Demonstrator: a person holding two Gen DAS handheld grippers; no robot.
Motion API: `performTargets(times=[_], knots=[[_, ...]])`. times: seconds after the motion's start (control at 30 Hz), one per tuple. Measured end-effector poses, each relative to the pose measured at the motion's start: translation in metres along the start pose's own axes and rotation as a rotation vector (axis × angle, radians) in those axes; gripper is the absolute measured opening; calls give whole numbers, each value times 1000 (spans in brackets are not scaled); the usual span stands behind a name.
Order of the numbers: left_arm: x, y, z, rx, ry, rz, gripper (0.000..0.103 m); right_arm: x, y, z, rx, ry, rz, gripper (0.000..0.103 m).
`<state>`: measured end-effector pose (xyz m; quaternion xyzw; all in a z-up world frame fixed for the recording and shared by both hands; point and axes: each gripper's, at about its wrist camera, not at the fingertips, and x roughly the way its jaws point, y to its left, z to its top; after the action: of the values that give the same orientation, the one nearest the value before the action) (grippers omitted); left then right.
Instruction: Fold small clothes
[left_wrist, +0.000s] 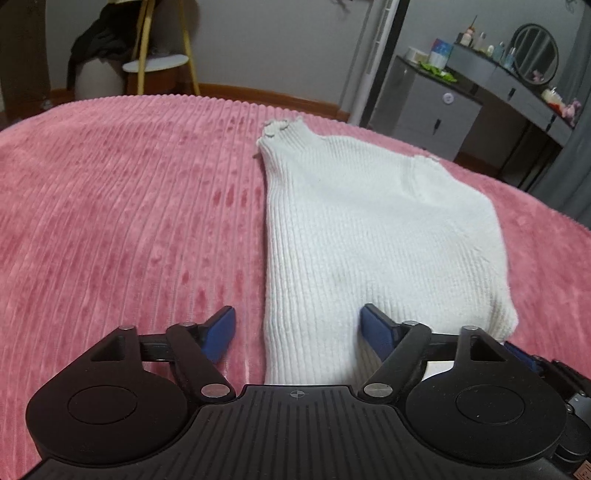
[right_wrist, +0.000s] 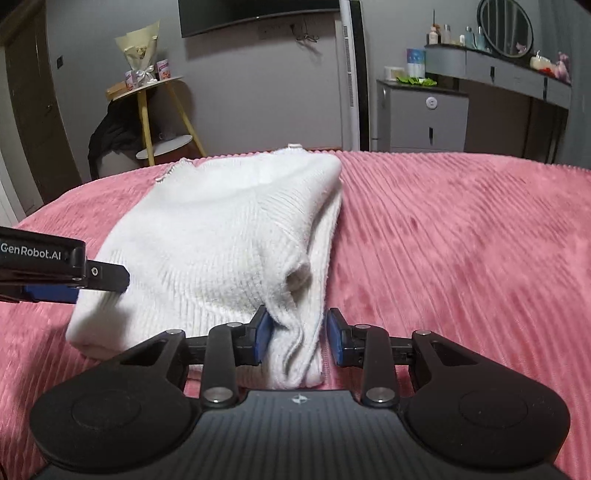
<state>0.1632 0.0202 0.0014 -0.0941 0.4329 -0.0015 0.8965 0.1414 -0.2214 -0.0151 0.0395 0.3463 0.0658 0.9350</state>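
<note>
A white ribbed sweater (left_wrist: 369, 229) lies folded lengthwise on the pink ribbed bedspread (left_wrist: 129, 203), its collar at the far end. My left gripper (left_wrist: 297, 328) is open wide over the sweater's near left edge, one pad above the bedspread and one above the knit. In the right wrist view the sweater (right_wrist: 221, 236) shows a sleeve folded over its top, and the left gripper (right_wrist: 99, 284) comes in from the left at its near side. My right gripper (right_wrist: 297, 334) has the near right corner between its pads. The left pad touches the knit and the right pad stands just off it.
Beyond the bed's far edge stand a grey dresser (right_wrist: 424, 114) with a round mirror (right_wrist: 506, 27), a white tower fan (right_wrist: 349, 74), and a yellow-legged side table (right_wrist: 155, 107) with dark clothes beside it. The bedspread (right_wrist: 461, 240) runs on to the right.
</note>
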Motion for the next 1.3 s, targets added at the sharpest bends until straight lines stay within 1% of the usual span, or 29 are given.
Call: performTargets(times=[0.03,0.07,0.1,0.13,0.2,0.23,0.3,0.37,0.43,0.53,0.63,0.73,0.8,0.83,0.87,0.9,0.97,1.07,1.1,1.13,1.17,1.2,1.23,1.3], knots=[[2,-1,0,2,2,8,86,1,0,-3,-6,-1,-3,38],[4,-1,1,1,6,16,88,3,-2,-3,-6,-2,-2,40],[6,-1,1,-2,12,28,92,8,-5,-7,2,-3,4,42],[6,0,2,-11,20,36,93,9,-7,-7,8,-3,8,46],[-2,1,2,-36,35,50,93,7,-10,-7,12,-2,12,51],[-7,1,1,-28,40,62,92,5,-10,-7,7,-1,12,53],[-17,-1,-4,24,46,104,92,-2,-8,-8,-19,0,-14,58],[-29,-3,-12,69,30,122,92,-13,-5,-7,-40,-9,-36,59],[-39,-5,-21,96,19,119,92,-24,-1,-6,-50,-24,-51,59],[-51,-5,-31,89,-3,77,92,-37,4,-7,-37,-45,-16,58],[-56,-6,-35,79,-16,84,92,-46,4,-5,12,-67,38,56],[-55,-6,-35,83,-15,98,93,-49,5,-3,17,-98,35,55],[-52,-5,-34,78,-8,101,94,-42,4,-6,8,-81,10,53],[-50,-5,-34,74,-4,104,95,-35,3,-8,3,-52,-16,50],[-48,-5,-34,70,3,110,95,-27,3,-11,-5,-18,-44,50],[-45,-5,-34,71,14,115,95,-20,1,-14,-3,4,-55,50],[-41,-6,-37,81,39,123,95,-17,-1,-15,4,15,-60,50],[-41,-8,-43,109,71,148,95,-25,7,-14,-70,19,-99,53],[-44,-8,-44,114,74,155,96,-30,9,-12,-84,29,-100,56],[-48,-8,-46,113,70,156,97,-35,11,-12,-90,42,-97,64],[-54,-7,-48,105,64,155,97,-42,11,-12,-85,57,-91,69],[-60,-6,-51,88,58,152,98,-49,11,-14,-75,74,-76,80],[-65,-6,-53,72,56,147,101,-57,12,-17,-67,95,-59,91],[-77,-6,-58,52,55,142,102,-71,14,-20,-64,130,-39,99]])
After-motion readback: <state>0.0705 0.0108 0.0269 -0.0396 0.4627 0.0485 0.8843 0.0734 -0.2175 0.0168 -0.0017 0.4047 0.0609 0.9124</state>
